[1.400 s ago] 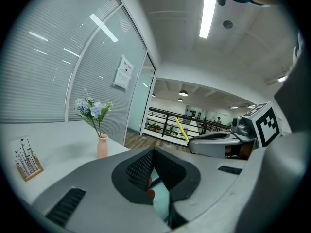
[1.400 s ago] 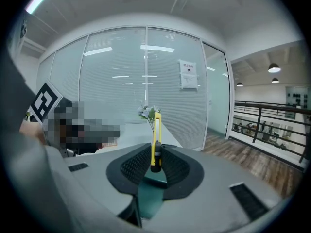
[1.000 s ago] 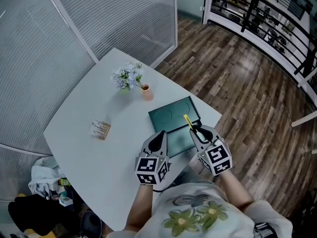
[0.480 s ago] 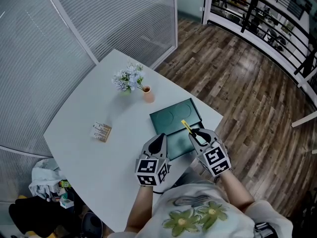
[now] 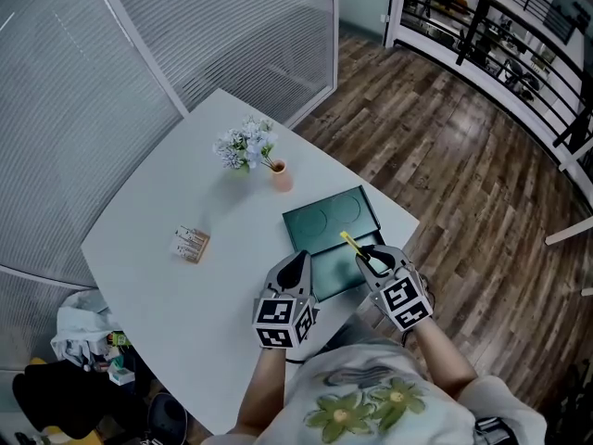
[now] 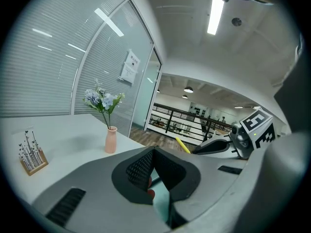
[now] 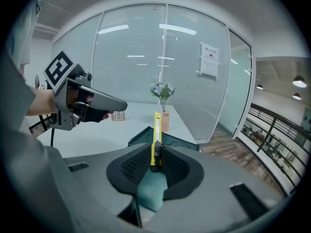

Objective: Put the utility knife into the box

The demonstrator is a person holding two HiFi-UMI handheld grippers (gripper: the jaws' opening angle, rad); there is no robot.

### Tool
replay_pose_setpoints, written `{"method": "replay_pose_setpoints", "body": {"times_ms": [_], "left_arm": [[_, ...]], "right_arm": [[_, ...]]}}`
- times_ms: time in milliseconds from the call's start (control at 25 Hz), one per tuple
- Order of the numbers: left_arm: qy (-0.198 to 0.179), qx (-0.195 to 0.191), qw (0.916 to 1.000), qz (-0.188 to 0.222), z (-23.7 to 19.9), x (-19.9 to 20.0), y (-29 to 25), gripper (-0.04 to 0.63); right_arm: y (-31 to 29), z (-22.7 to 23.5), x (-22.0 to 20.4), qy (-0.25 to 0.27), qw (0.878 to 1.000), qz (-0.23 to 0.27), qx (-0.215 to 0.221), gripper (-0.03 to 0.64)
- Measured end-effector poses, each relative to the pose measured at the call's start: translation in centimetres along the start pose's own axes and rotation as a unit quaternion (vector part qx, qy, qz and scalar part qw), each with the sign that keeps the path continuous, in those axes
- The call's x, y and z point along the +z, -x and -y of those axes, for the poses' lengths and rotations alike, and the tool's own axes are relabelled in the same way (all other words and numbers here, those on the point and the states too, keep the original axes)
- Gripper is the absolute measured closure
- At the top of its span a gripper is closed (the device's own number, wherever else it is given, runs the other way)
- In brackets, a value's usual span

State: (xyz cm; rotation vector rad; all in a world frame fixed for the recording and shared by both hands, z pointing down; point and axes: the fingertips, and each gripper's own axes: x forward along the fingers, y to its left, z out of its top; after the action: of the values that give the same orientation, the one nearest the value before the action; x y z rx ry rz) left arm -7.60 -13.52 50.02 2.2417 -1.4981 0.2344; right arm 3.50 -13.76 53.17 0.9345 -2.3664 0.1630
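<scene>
My right gripper [image 7: 156, 152] is clamped on the utility knife [image 7: 156, 130]. The pads pinch its dark rear end, so the yellow body sticks straight out past the tips. Just below and ahead of those tips lies the green box [image 5: 324, 221], open on the white table [image 5: 157, 248], and the knife hangs over its inside. Farther ahead, beyond the box's far edge, stands a pink vase of flowers [image 5: 281, 176]. Well off to the left of the jaws sits a small wooden holder [image 5: 190, 244].

My left gripper [image 5: 298, 262] is just to the left of the right one, its tips at the box's near left edge, pads closed together with nothing between them.

Both grippers tilt forward and down, side by side, marker cubes toward my chest and forearms reaching out from my body.
</scene>
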Motion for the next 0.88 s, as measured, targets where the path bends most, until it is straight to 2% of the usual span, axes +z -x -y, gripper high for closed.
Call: {"method": "replay_pose_setpoints", "body": {"times_ms": [880], "left_arm": [[0.002,0.000,1.0000,-0.009,-0.5,-0.7,-0.1,0.595]], "right_arm": [[-1.4,-0.8,-2.2,0.064,0.997,-0.048,0.016,0.546]]}}
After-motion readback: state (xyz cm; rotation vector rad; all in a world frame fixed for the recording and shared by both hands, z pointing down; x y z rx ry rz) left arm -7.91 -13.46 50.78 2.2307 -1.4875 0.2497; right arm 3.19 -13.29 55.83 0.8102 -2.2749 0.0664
